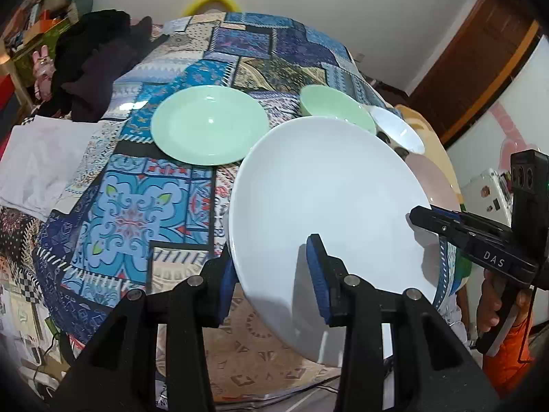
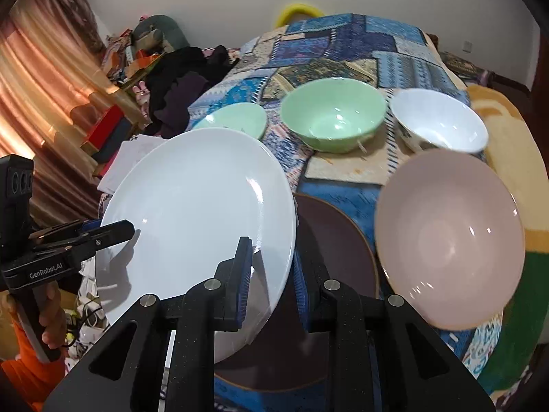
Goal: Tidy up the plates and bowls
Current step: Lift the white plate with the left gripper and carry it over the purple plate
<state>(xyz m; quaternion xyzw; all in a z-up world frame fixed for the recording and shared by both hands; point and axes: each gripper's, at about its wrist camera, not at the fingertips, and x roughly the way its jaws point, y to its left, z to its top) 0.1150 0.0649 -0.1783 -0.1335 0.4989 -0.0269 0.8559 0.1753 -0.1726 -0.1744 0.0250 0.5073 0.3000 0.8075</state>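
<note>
A large white plate [image 1: 326, 199] [image 2: 195, 213] hangs tilted above the patchwork table, held at both edges. My left gripper [image 1: 271, 274] is shut on its near-left rim; it shows in the right wrist view [image 2: 116, 231] at the plate's left edge. My right gripper [image 2: 271, 274] is shut on the plate's right rim, seen in the left wrist view [image 1: 425, 218]. A dark brown plate [image 2: 336, 250] lies under it. A green plate [image 1: 209, 128] [image 2: 233, 118], green bowl [image 2: 333, 113] [image 1: 336, 106], white bowl [image 2: 439, 123] [image 1: 398, 128] and pink bowl [image 2: 449, 237] [image 1: 435, 178] sit on the table.
Dark clothes [image 1: 92, 58] and white paper [image 1: 41, 158] lie at the table's left. A cluttered shelf [image 2: 133, 55] and orange curtain [image 2: 44, 79] stand beyond. A wooden door [image 1: 473, 58] is at the far right.
</note>
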